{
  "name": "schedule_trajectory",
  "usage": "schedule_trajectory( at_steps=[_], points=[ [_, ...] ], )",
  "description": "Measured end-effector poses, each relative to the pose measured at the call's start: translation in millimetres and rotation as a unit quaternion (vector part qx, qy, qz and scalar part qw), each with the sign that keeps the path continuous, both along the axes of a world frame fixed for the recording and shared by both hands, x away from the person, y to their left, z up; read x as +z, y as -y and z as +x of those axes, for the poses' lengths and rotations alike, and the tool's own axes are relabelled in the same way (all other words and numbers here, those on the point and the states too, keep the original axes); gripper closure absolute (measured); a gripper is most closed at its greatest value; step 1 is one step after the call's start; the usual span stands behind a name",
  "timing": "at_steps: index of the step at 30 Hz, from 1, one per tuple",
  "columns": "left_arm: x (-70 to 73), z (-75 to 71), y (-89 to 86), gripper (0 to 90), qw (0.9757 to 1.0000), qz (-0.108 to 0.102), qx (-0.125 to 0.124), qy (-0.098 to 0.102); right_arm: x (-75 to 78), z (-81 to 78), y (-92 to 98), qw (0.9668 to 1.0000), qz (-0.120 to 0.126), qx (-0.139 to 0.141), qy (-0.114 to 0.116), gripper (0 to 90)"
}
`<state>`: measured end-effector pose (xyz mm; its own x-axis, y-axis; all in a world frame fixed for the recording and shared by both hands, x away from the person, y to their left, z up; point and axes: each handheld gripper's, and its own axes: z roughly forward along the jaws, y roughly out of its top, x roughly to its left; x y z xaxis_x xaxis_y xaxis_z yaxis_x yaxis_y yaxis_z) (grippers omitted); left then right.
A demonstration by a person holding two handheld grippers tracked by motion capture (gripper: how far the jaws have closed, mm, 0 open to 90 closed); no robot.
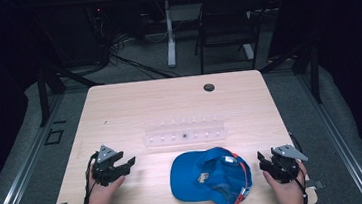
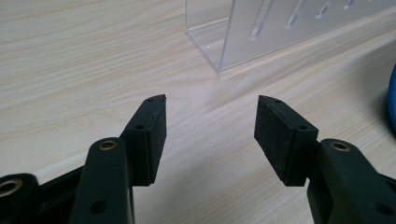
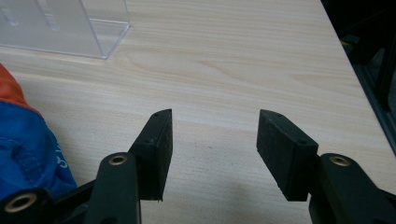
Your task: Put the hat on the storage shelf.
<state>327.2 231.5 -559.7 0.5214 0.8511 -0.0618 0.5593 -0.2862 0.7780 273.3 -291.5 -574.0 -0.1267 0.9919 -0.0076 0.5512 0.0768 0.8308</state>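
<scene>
A blue cap (image 1: 210, 177) with orange trim lies upside down near the table's front edge, between my two grippers. My left gripper (image 1: 129, 166) rests low over the wood to the cap's left, its jaws wide apart and empty. In the left gripper view, the left gripper (image 2: 211, 100) points at the end of a clear acrylic rack (image 2: 280, 28), with the cap's rim (image 2: 393, 98) at the far right. My right gripper (image 1: 262, 163) stands open and empty to the cap's right. The right gripper view has my right gripper (image 3: 214, 114) over bare wood, the cap (image 3: 23, 140) at its left.
The clear rack (image 1: 184, 132) with a row of slots lies across the table's middle, behind the cap. A round cable hole (image 1: 209, 87) sits near the far edge. Beyond the table are a black chair (image 1: 228, 17), a white desk leg (image 1: 169, 33) and floor cables.
</scene>
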Motion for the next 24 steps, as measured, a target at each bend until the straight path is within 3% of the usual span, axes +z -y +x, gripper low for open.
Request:
schedule_trajectory(
  at_steps=[3,8,10,13,17,20,23,24],
  points=[
    [0.5,-0.5,0.4,44.6,1.0000,-0.002,-0.001,0.002,0.6,-1.7,-1.7,0.9998,-0.018,-0.001,0.009,48.9],
    [1.4,0.4,0.3,44.6,1.0000,0.002,-0.007,0.001,3.5,-1.7,-1.3,0.9999,0.013,-0.002,0.010,47.2],
    [1.3,1.0,0.3,44.6,1.0000,-0.001,-0.005,0.001,5.2,-1.8,-2.6,0.9995,0.031,0.003,0.000,45.0],
    [1.0,-0.2,0.4,44.6,1.0000,0.001,-0.005,-0.002,7.6,-1.5,-4.1,0.9992,0.036,0.010,-0.017,45.6],
    [1.7,-2.6,-1.9,44.7,1.0000,0.000,-0.004,0.001,11.5,0.9,-11.7,0.9987,-0.010,0.019,-0.047,46.1],
    [2.4,-2.9,-3.8,44.8,1.0000,-0.006,-0.006,-0.003,20.0,3.2,-12.6,0.9979,-0.009,0.022,-0.061,45.7],
    [2.7,-3.6,-2.8,44.8,0.9999,-0.009,-0.006,0.001,28.3,4.5,-12.9,0.9972,-0.027,0.020,-0.068,45.6],
    [3.2,-3.9,-2.1,44.8,0.9999,-0.006,-0.010,0.001,37.8,5.5,-12.5,0.9963,-0.037,0.018,-0.075,45.4]
  ],
)
